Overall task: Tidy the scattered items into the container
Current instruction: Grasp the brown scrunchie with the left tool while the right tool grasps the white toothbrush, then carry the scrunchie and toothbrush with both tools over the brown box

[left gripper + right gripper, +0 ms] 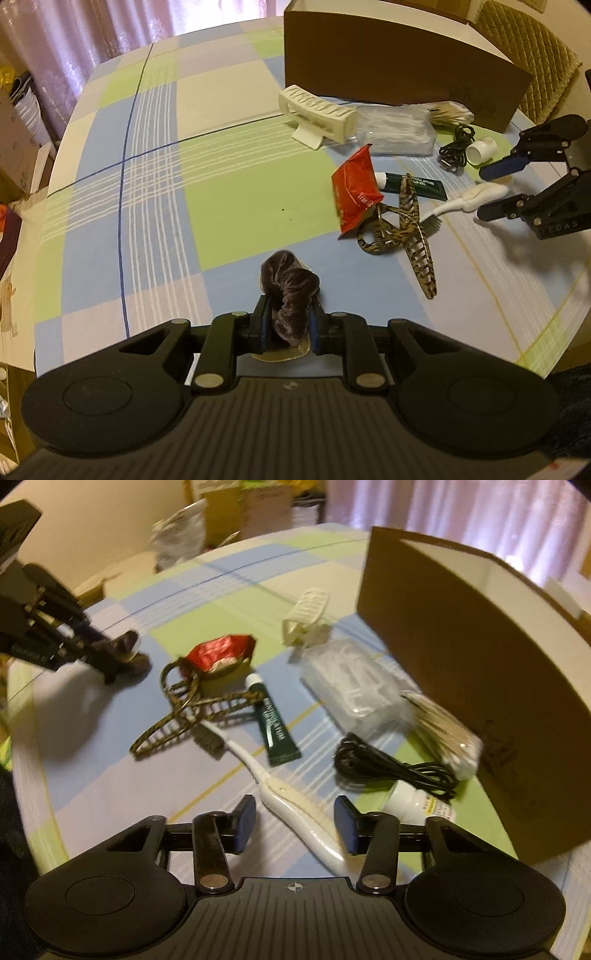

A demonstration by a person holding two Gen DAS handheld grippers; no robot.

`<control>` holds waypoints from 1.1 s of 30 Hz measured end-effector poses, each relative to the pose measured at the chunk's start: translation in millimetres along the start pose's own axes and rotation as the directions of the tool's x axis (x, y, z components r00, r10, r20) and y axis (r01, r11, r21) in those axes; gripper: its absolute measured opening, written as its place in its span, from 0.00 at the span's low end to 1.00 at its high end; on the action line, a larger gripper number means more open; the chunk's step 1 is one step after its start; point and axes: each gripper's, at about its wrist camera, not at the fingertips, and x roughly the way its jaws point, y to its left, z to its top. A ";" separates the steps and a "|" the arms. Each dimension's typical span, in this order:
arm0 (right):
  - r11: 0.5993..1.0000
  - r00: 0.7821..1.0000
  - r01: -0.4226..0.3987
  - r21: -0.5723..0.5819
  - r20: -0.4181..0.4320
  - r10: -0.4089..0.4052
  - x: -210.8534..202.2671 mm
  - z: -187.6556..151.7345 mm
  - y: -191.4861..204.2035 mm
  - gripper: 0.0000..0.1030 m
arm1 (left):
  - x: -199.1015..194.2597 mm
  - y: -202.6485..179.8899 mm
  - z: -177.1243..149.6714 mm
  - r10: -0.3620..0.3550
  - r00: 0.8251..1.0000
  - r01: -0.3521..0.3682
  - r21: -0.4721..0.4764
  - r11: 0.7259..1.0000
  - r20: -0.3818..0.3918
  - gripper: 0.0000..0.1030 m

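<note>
Pink curtains (110, 29) hung behind the table, whose checked cloth (155, 177) of blue, green and white filled most of your left wrist view. Your left gripper (288, 325) was pinched on a dark velvet scrunchie (290, 291), which bulged up between the pads, with a pale flat piece showing under it. Ahead and to the right lay the scattered things: a red packet (354, 188) leaning on a tortoiseshell hair claw (402, 229), a green tube (413, 184) behind it, a white brush (469, 199), a cream toothbrush holder (317, 110), a clear plastic pack (395, 129), a black cable (456, 151) and a small white bottle (480, 147). The cardboard box (388, 62) stood beyond them, just behind the holder. Your right gripper (495, 188) reached in from the right edge, its jaws spread around the brush handle.

From your right wrist view, somewhat blurred, your right gripper (295, 823) was spread wide, with the white brush (295, 805) lying between the pads and touching neither. The green tube (275, 727) and hair claw (184, 712) lay further ahead, the black cable (391, 768) and white bottle (417, 801) to the right. A bundle of cotton swabs (443, 731) rested against the cardboard box (461, 657). Your left gripper (122, 653) sat at the far left, clamped on the scrunchie (127, 646).
</note>
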 end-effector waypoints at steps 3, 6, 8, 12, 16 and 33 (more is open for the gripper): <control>0.999 0.998 -0.049 -0.013 -0.031 0.049 -3.6 -6.2 1.7 0.25 | -0.6 0.3 -0.3 0.001 1.000 -0.001 -0.007 1.000 -0.002 0.16; 0.997 0.994 -0.078 -0.018 -0.072 0.076 -9.3 -19.0 9.1 0.19 | 0.5 0.4 0.3 -0.001 1.000 0.000 -0.012 1.000 -0.004 0.16; 0.997 0.993 -0.080 -0.010 -0.087 0.079 -12.7 -27.9 15.5 0.19 | 0.8 0.4 0.6 -0.001 1.000 0.001 -0.012 1.000 -0.005 0.16; 0.998 0.996 -0.051 0.039 -0.077 0.054 -17.5 -34.7 24.5 0.19 | 1.7 1.7 1.8 -0.006 1.000 0.006 -0.013 1.000 -0.007 0.16; 0.998 0.999 -0.006 0.063 -0.032 0.008 -13.3 -25.7 30.1 0.19 | 3.1 2.7 3.0 -0.013 1.000 0.013 -0.014 1.000 -0.011 0.16; 0.980 0.995 0.068 0.188 -0.088 -0.052 -17.9 -20.7 41.8 0.16 | 0.9 2.5 5.7 -0.044 0.999 0.044 0.001 0.999 0.000 0.15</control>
